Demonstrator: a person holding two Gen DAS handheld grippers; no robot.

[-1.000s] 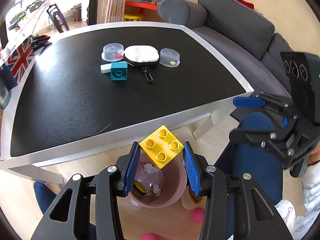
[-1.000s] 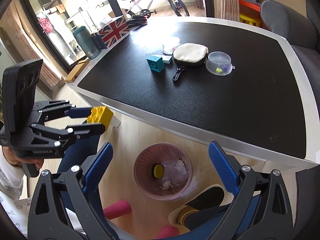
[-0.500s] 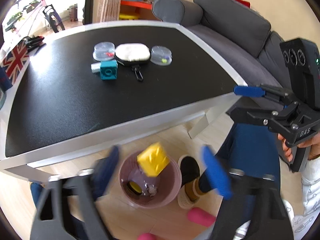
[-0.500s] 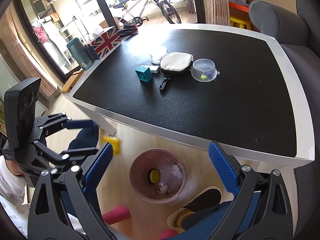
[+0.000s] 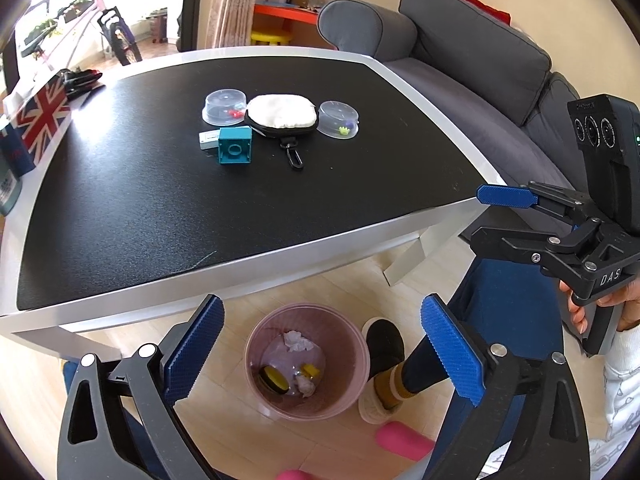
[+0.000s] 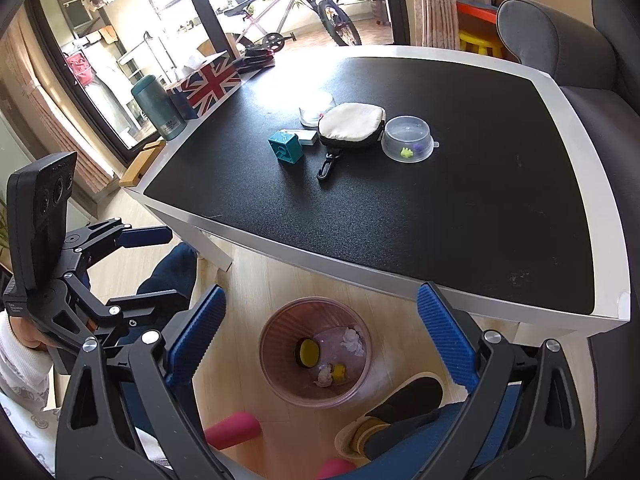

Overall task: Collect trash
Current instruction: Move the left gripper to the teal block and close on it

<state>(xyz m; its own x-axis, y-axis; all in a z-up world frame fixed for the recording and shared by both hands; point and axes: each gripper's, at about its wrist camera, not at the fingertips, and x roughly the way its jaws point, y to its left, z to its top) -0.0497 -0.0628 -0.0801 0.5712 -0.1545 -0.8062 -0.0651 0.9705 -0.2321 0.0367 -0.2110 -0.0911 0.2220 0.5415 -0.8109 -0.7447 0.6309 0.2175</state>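
Note:
A pink bin (image 5: 256,344) stands on the floor below the table's near edge; it also shows in the right wrist view (image 6: 276,376). Inside lie a yellow brick (image 5: 311,370), a yellow-and-black round thing (image 5: 274,378) and crumpled paper (image 5: 297,342). My left gripper (image 5: 320,354) is open and empty above the bin. My right gripper (image 6: 320,346) is open and empty above the bin too. On the black table (image 5: 160,200) lie a teal brick (image 5: 236,146), a small white box (image 5: 209,139), a white pouch (image 5: 285,114) and two clear lidded cups (image 5: 223,106).
A Union Jack box (image 6: 210,80) and a teal flask (image 6: 158,106) stand at the table's far left. A grey sofa (image 5: 480,64) is to the right. The person's legs and slippered foot (image 5: 384,364) are beside the bin. A bicycle (image 6: 296,12) stands beyond the table.
My left gripper opened and let go of the yellow brick, which fell into the bin. The right gripper stayed open and shifted only slightly.

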